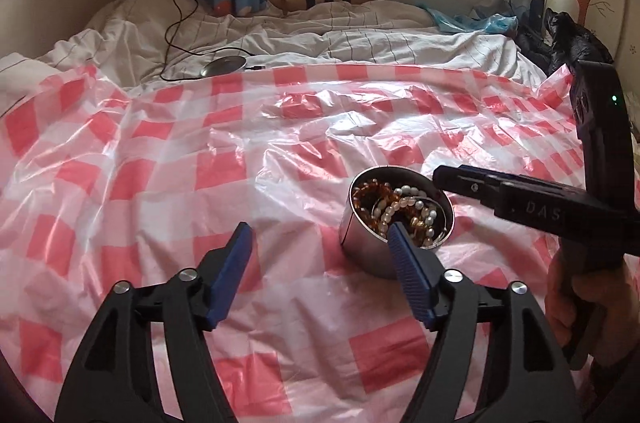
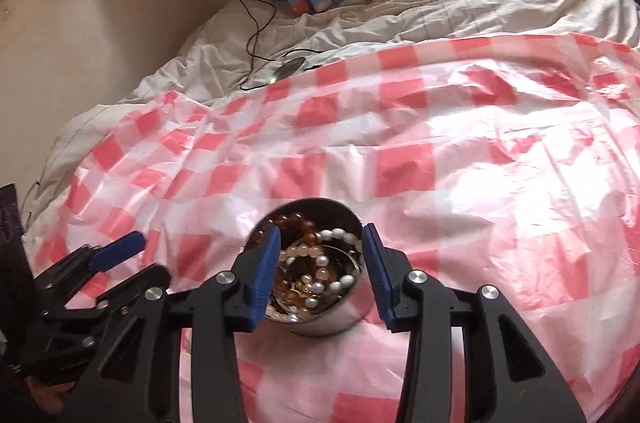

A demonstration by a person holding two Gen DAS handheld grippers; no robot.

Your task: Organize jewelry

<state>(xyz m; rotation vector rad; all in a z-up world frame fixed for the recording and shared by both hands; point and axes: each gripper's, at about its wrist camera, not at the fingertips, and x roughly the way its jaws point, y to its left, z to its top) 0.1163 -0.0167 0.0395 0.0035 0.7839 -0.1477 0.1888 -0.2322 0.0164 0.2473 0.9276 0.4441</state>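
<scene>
Nearest the lens, your left gripper (image 1: 320, 255) stands with its blue pads (image 1: 230, 275) spread wide and nothing between them, the right-hand pad overlapping the near rim of the tin (image 1: 362, 247). Your right gripper (image 2: 320, 271) hangs over that same tin (image 2: 344, 319), its fingers partly apart and gripping nothing. The tin sits upright on the red-and-white checked sheet (image 1: 160, 183) and is filled with pearl and amber bead bracelets (image 2: 316, 263).

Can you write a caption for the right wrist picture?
Open right hand-held gripper hovering over a metal tin of bead bracelets on checked plastic sheet.
</scene>
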